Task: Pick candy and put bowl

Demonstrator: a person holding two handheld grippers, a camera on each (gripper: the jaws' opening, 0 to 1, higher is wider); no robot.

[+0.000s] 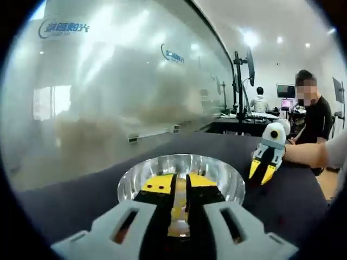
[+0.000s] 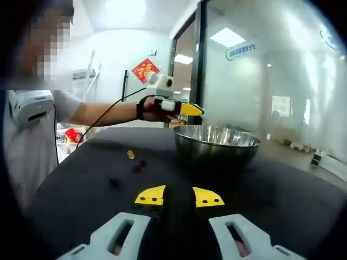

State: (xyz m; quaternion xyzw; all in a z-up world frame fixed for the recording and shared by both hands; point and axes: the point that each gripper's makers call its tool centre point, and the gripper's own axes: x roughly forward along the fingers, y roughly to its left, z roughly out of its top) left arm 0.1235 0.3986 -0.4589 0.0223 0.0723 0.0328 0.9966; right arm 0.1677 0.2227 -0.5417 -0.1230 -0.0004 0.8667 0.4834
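Observation:
A shiny steel bowl (image 1: 217, 172) sits on the black table right under my left gripper (image 1: 179, 185). Its jaws are nearly together, with a gold candy (image 1: 179, 211) pinched between the pads. In the right gripper view the same gripper (image 2: 196, 110) hovers over the bowl's (image 2: 217, 145) far rim, held by a hand. My right gripper (image 2: 179, 198) is low over the table, jaws closed with nothing between them; in the left gripper view it (image 1: 262, 176) hangs just right of the bowl. Loose candies lie to the bowl's left: a gold one (image 2: 130, 154) and dark red ones (image 2: 139, 166).
A frosted glass wall (image 1: 108, 97) runs along the far edge of the black table (image 1: 65, 200). A monitor stand (image 1: 239, 81) and desks sit beyond the table's end, where a person in black (image 1: 317, 116) stands. Another dark candy (image 2: 114, 183) lies nearer to my right gripper.

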